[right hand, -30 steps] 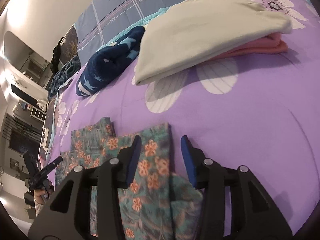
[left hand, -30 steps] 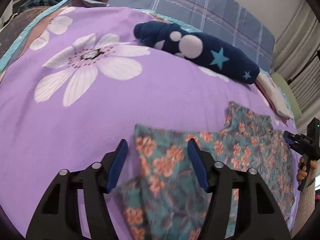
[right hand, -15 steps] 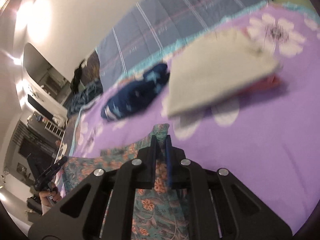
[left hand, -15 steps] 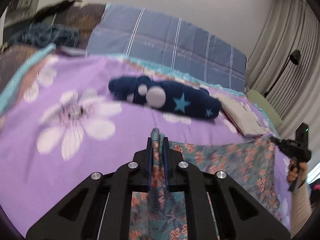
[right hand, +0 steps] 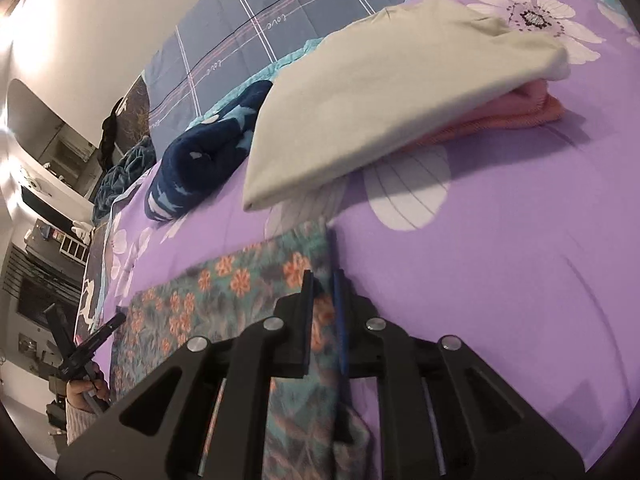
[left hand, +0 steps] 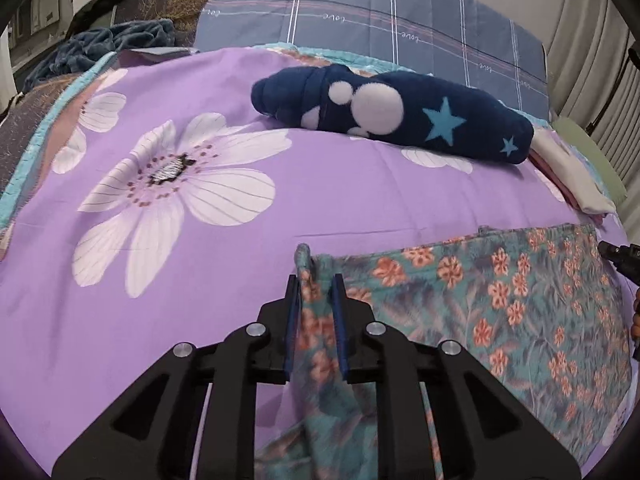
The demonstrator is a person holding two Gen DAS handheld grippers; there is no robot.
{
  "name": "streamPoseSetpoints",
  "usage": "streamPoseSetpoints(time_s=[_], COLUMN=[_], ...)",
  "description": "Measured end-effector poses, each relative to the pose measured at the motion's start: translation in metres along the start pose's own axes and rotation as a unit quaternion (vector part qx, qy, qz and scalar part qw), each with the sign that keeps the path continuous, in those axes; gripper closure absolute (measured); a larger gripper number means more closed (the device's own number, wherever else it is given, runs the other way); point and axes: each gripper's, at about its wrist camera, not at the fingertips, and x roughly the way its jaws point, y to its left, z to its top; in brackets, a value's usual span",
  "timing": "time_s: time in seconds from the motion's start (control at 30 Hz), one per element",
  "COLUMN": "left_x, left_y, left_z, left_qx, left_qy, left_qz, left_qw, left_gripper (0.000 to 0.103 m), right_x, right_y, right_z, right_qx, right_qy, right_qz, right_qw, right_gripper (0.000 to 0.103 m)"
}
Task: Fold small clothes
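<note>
A teal garment with orange flowers [left hand: 500, 292] lies on the purple flowered bedsheet [left hand: 180, 240], doubled over with a straight far edge. My left gripper [left hand: 315, 278] has the garment's left corner bunched between its blue pads; the jaws are opening a little and the cloth still fills the gap. In the right wrist view my right gripper [right hand: 322, 274] holds the garment's [right hand: 224, 292] right corner the same way, jaws opening, cloth between the pads. Each gripper shows at the edge of the other's view, the right gripper [left hand: 620, 256] and the left gripper [right hand: 92, 344] in a hand [right hand: 80, 390].
A rolled navy blanket with stars and white dots [left hand: 400, 116] lies beyond the garment. To its right sits a folded cream cloth [right hand: 380, 100] on a pink one [right hand: 520, 112]. A blue plaid pillow [left hand: 380, 12] lines the head of the bed.
Both grippers went from wide open over the garment's edge to shut on it, lifted it and carried it away from me. The cloth now lies doubled, and both jaws have parted slightly.
</note>
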Motion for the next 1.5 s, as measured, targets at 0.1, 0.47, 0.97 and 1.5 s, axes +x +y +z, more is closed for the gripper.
streamPoseSetpoints(time_s=[0.1,0.47,0.97,1.5], left_x=[-0.008,0.010,-0.019,-0.131], left_y=[0.007,0.005,0.003,-0.012], left_z=[-0.002,0.005,-0.016,-0.180], left_qx=[-0.014,-0.068,-0.030,-0.019], left_qy=[-0.003,0.012,-0.002,0.007], left_qz=[-0.021,-0.069,-0.026,-0.095], left_qw=[0.9997,0.9952,0.9992,0.9953], left_gripper=[0.080,0.100,0.052,0.086], right_x=[-0.012,0.021,0.006,-0.111], right_y=[0.000,0.020,0.028,0.009], right_z=[-0.004,0.007,-0.008,-0.168], right_qx=[-0.008,-0.020,-0.050,-0.072], right_qy=[-0.001,0.022,-0.001,-0.011], right_qz=[0.005,0.007,-0.059,-0.013], right_qw=[1.000,1.000,0.997,0.997], right_gripper=[0.085,0.099,0.089,0.070])
